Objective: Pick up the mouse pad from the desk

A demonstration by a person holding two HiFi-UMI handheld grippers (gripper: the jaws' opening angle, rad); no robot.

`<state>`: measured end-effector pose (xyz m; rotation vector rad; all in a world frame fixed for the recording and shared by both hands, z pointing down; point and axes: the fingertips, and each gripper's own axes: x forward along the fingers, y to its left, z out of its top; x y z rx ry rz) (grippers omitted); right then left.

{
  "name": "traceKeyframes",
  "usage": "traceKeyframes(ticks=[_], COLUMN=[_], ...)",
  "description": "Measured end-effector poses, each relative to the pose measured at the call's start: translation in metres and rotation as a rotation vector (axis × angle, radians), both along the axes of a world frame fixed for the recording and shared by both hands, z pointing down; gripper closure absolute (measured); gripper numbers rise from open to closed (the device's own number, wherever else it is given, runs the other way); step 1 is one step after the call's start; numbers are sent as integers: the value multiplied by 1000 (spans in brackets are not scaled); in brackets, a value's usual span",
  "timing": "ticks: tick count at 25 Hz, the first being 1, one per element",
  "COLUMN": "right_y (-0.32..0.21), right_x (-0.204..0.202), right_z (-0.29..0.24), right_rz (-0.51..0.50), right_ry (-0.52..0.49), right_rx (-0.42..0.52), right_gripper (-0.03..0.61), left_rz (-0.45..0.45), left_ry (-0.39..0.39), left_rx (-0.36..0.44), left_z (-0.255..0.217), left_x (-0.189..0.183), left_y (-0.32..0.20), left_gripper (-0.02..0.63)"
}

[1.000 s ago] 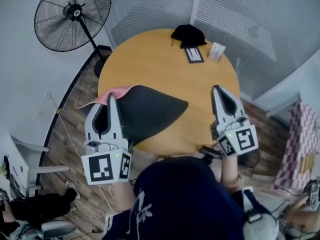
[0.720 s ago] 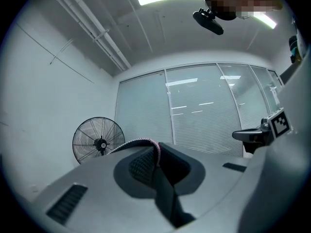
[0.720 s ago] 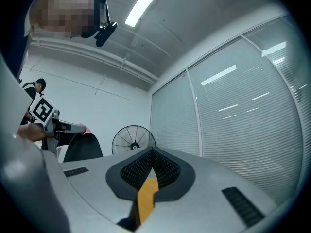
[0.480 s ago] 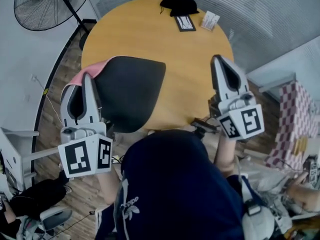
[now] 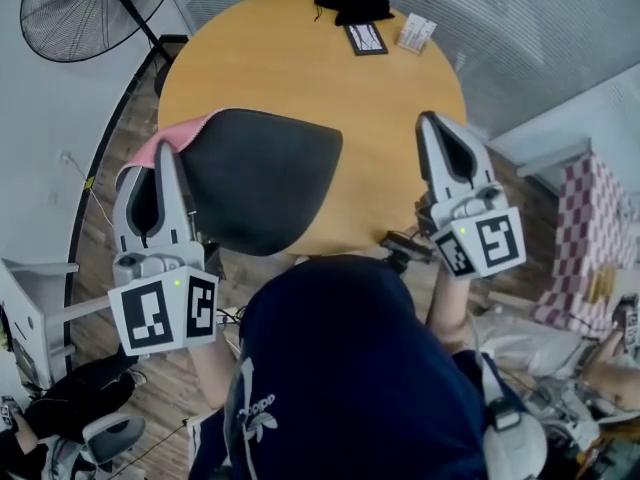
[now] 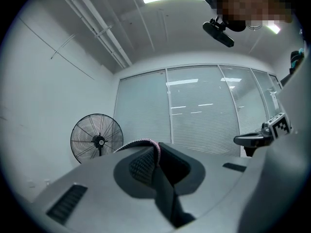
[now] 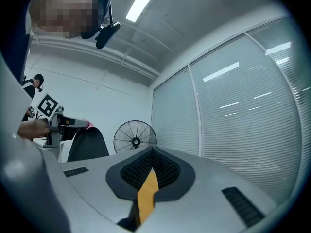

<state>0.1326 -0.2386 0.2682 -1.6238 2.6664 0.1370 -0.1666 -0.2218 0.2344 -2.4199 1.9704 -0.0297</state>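
Observation:
The mouse pad (image 5: 260,173), black on top with a pink underside, hangs bent over the round wooden table's (image 5: 300,63) near left edge. My left gripper (image 5: 165,153) is shut on its pink-edged left rim. In the left gripper view the pad's rim (image 6: 146,143) curls over the closed jaws of that gripper (image 6: 156,147), and the sheet runs down between them. My right gripper (image 5: 432,120) hovers over the table's right edge, shut and holding nothing. Only the yellow tabletop shows through the slit below the tips of the right gripper (image 7: 152,150). The pad (image 7: 87,144) shows far left there.
A black cloth item (image 5: 352,0), a dark flat card (image 5: 365,38) and a white packet (image 5: 417,33) lie at the table's far edge. A standing fan (image 5: 85,3) is at the far left. A chequered cloth (image 5: 590,238) hangs at the right, and glass walls stand behind.
The pad hangs broader and rounder from my left gripper than a second ago, when it tapered to a point. The head view has shifted; both grippers stay about where they were.

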Motion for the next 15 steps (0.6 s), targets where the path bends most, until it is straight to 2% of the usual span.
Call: traceKeyframes(ticks=[15], right_y=[-1], right_x=[3], right_z=[9], right_rz=[9], right_ry=[6], right_rx=[-16], right_gripper=[575], left_rz=[-34], left_ry=[-13], left_rx=[-20], left_z=[8], left_x=[-12], left_y=[0], left_gripper=[594])
